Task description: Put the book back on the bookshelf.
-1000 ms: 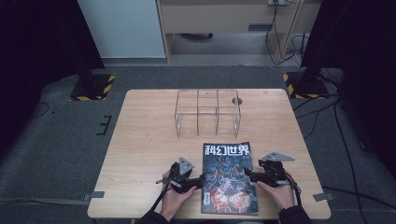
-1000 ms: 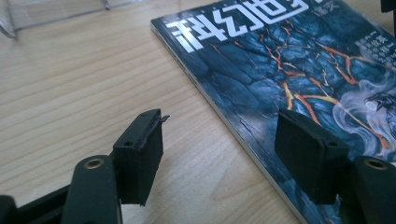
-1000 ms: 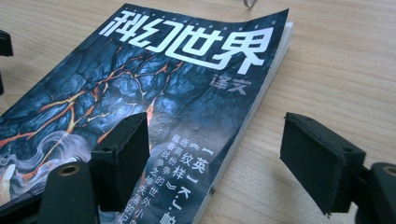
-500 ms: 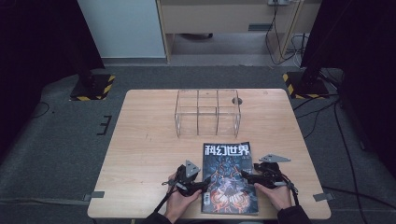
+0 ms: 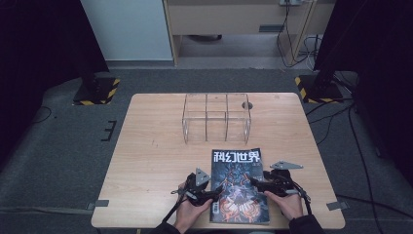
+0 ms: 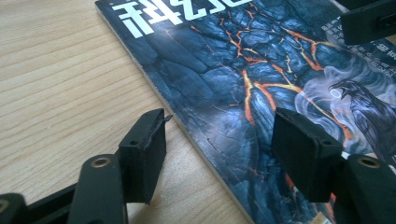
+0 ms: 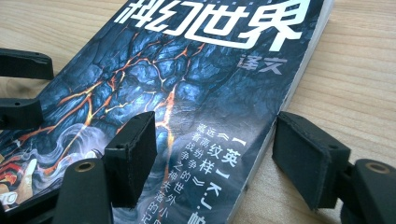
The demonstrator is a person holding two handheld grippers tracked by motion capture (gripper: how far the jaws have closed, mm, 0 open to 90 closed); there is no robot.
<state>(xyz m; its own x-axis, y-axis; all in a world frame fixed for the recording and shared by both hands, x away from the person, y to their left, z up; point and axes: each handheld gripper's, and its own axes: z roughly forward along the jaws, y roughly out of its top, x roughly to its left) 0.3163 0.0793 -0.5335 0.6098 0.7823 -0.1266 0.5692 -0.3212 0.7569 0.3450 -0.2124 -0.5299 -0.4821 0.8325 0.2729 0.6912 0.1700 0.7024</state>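
While the magazine (image 5: 239,186) lies flat at the near edge of the table (image 5: 160,146), right in front of the person, both grippers have crept in on it compared with a second ago. Back then they sat just off its two long edges; now the left gripper (image 5: 208,194) and the right gripper (image 5: 257,183) each overlap the cover a bit. Both sets of jaws have just been closing a little, but they're nowhere near shut. In the left gripper view one jaw sits over bare wood and the other over the cover, so the left edge runs between them with nothing pinched. Same deal in the right gripper view with the right edge. My guess: they're lining up to grab it from both sides, maybe to lift it toward the clear divided rack (image 5: 216,117) standing behind it, well apart.

As for writing, the title is big white Chinese characters, 科幻世界 (image 7: 212,21), with smaller 译文 (image 7: 258,64) under it. A column of white text runs down the cover too, partly cut off. Art is cracked lava-looking rock and a raven (image 6: 359,95).
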